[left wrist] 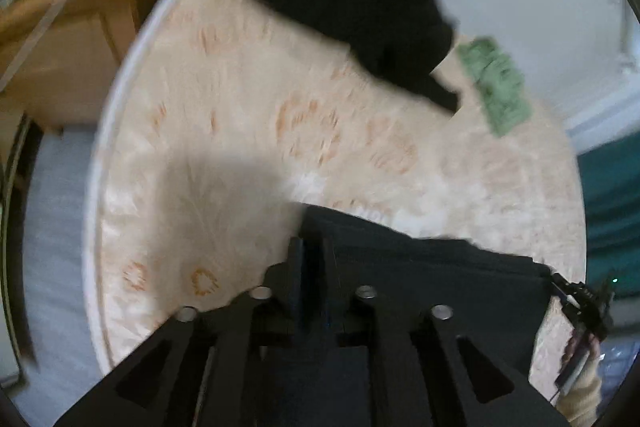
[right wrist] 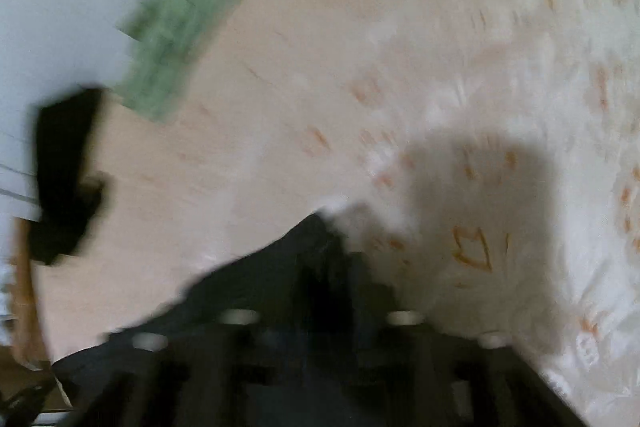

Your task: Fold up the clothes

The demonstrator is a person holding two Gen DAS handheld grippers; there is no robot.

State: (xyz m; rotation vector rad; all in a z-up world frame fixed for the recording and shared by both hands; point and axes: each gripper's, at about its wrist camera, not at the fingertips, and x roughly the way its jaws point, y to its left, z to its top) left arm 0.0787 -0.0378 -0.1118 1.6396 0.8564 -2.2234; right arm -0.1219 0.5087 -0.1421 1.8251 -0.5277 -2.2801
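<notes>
Left wrist view, blurred: left hand-held gripper (left wrist: 316,267) at bottom centre, jaws nearly together with the corner of a dark folded garment (left wrist: 432,283) between them, grip uncertain; garment spread rightward over a round table (left wrist: 224,115) under a cream, orange-patterned cloth, black clothes pile (left wrist: 360,7) at upper centre, green patterned cloth (left wrist: 496,87) at right, other gripper and a sleeve at lower right edge. Right wrist view, heavily blurred: right hand-held gripper (right wrist: 332,279) at bottom centre, jaws partly apart around the garment's dark corner (right wrist: 248,291), clench impossible to tell; green cloth (right wrist: 184,35) upper left, black clothes (right wrist: 64,171) at left edge.
</notes>
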